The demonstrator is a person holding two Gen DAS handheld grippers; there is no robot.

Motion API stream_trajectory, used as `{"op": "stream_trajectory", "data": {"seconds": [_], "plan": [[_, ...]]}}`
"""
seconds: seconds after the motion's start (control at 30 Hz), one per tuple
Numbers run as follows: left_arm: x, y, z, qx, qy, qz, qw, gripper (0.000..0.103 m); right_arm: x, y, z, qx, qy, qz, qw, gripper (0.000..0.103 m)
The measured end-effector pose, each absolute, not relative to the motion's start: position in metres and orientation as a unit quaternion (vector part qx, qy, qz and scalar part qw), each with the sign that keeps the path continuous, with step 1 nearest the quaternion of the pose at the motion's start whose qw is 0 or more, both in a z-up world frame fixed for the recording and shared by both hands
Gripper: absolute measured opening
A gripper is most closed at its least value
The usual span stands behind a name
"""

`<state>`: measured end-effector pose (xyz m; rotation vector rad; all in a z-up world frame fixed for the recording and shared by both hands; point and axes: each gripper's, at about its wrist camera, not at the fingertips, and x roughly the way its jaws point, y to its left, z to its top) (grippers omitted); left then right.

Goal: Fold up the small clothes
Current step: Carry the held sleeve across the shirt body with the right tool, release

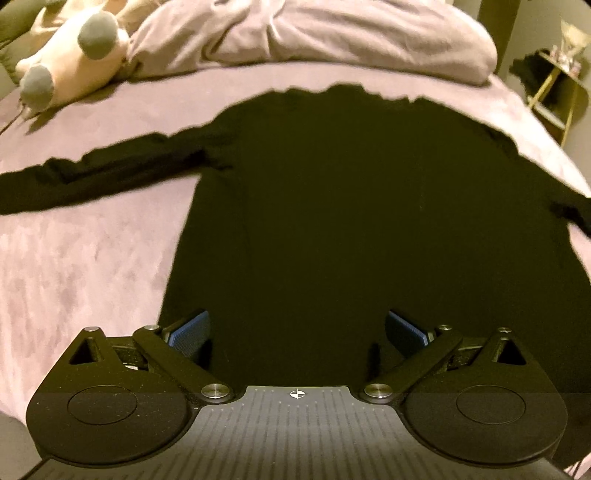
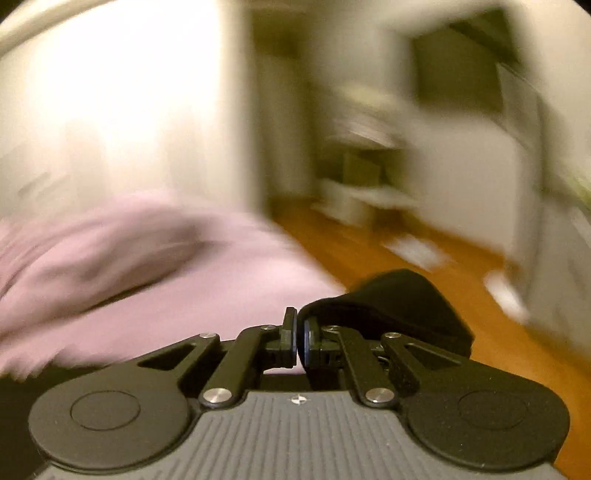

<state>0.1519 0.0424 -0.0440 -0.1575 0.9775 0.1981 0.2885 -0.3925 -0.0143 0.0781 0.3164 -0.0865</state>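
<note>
A black long-sleeved top (image 1: 325,206) lies flat on the pink bed cover (image 1: 74,266), its collar at the far end and one sleeve (image 1: 92,173) stretched out to the left. My left gripper (image 1: 297,325) hovers over the near hem, open wide, with nothing pinched between its blue pads (image 1: 190,332). In the blurred right wrist view, my right gripper (image 2: 300,339) is shut on a fold of black cloth (image 2: 399,302), which looks like the top's other sleeve. That cloth drapes over the right finger, lifted above the bed's edge.
A pale plush toy (image 1: 74,48) with grey paws lies at the far left of the bed. Bunched pink bedding (image 1: 332,33) fills the far end. A small gold side table (image 1: 554,85) stands to the right. Beyond the bed (image 2: 166,295) are wooden floor (image 2: 369,251) and white furniture (image 2: 461,166).
</note>
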Motion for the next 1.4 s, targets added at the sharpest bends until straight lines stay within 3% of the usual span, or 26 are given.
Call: {"op": "stream_trajectory", "data": {"seconds": [0.1, 0.2, 0.3, 0.53, 0.77, 0.87, 1.07, 1.4], "plan": [[0.155, 0.05, -0.034, -0.088, 0.45, 0.085, 0.885, 0.103, 0.262, -0.304, -0.016, -0.053, 0.166, 0.125, 0.977, 0.005], [0.16, 0.058, -0.027, -0.109, 0.439, 0.069, 0.889, 0.103, 0.244, -0.251, -0.038, -0.089, 0.231, 0.224, 0.943, 0.023], [0.172, 0.061, -0.023, -0.122, 0.427, 0.049, 0.895, 0.103, 0.229, -0.236, -0.056, -0.089, 0.263, 0.229, 0.933, 0.023], [0.229, 0.032, -0.026, -0.13, 0.411, -0.028, 0.902, 0.103, 0.213, -0.268, -0.064, 0.029, 0.305, 0.152, 0.94, 0.026], [0.319, 0.028, -0.051, -0.206, 0.452, -0.066, 0.866, 0.102, 0.21, -0.28, -0.074, 0.093, 0.324, 0.119, 0.934, 0.026], [0.34, 0.029, -0.064, -0.228, 0.473, -0.067, 0.849, 0.096, 0.215, -0.289, -0.077, 0.128, 0.331, 0.125, 0.926, 0.026], [0.328, 0.028, -0.077, -0.208, 0.482, -0.062, 0.849, 0.094, 0.259, -0.291, -0.077, 0.206, 0.33, 0.137, 0.911, 0.026], [0.293, 0.073, -0.068, -0.225, 0.464, -0.03, 0.856, 0.096, 0.325, -0.22, -0.096, 0.128, 0.368, 0.188, 0.901, 0.025]]}}
